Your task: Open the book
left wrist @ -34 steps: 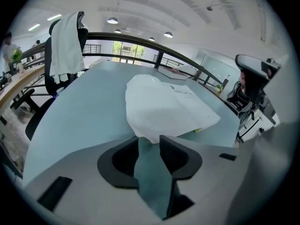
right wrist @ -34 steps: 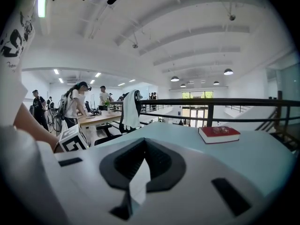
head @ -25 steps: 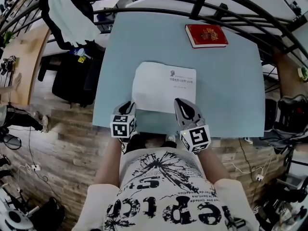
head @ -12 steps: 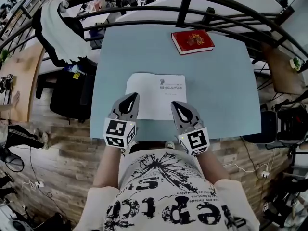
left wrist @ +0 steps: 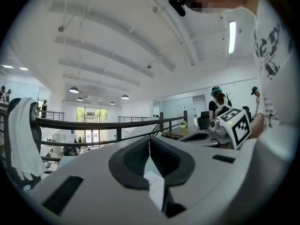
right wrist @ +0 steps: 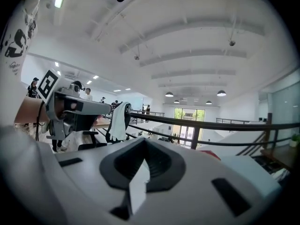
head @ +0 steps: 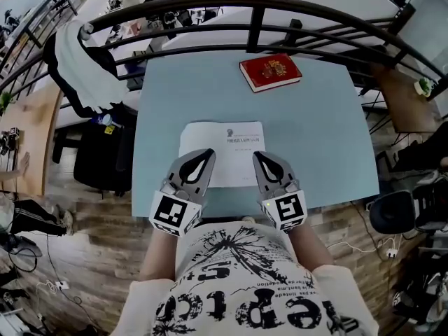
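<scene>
A thin white book (head: pixel 227 140) lies shut and flat at the middle of the light blue table (head: pixel 318 142), print on its cover. A red book (head: pixel 270 72) rests at the table's far side. My left gripper (head: pixel 208 153) hovers over the white book's near left corner, jaws shut with nothing held; its tips (left wrist: pixel 150 139) meet. My right gripper (head: pixel 257 156) hovers over the near right corner, likewise shut and empty, tips (right wrist: pixel 144 142) together. Both point level, toward the far railing. A sliver of the white book (left wrist: pixel 154 186) shows below the left jaws.
A dark curved railing (head: pixel 252 5) runs behind the table, with a white cloth (head: pixel 70 61) draped over its left end. A black chair (head: pixel 98 142) stands left of the table. People stand far off in the hall (left wrist: pixel 216 95).
Both grippers have lifted off the table's near edge. The left one rose much more and swung up to point level; the right one rose a little. The white book has not moved.
</scene>
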### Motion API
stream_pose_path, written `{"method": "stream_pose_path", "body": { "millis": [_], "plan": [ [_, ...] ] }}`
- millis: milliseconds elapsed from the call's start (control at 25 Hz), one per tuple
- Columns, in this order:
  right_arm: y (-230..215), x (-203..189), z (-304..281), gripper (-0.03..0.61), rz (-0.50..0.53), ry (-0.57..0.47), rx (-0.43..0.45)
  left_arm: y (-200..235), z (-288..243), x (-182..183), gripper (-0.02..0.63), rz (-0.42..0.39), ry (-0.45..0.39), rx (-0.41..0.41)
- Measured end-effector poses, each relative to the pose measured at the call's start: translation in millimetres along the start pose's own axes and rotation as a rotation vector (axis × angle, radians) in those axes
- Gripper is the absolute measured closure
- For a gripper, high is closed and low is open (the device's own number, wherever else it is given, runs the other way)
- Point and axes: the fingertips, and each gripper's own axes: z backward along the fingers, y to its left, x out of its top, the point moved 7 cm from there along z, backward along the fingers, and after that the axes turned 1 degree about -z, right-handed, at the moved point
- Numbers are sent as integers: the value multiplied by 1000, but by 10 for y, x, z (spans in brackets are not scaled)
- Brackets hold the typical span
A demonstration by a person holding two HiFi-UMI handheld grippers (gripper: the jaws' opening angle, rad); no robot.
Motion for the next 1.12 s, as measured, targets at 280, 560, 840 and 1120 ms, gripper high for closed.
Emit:
{"method": "stream_pose_path", "body": {
  "millis": [280, 560, 840, 1120],
  "plan": [
    [-91, 29, 23, 569, -3, -13, -11, -59, -39, 6, 592, -13, -9, -6],
    [-77, 51, 20, 569, 17, -14, -8, 8, -49, -70, 592, -4, 28, 35],
    [-108, 49, 39, 569, 14, -18, -19, 9, -81, -55, 592, 5, 23, 51],
    [-86, 69, 27, 569, 2, -15, -30, 14, -65, -5, 592, 1, 13, 42]
  ]
}}
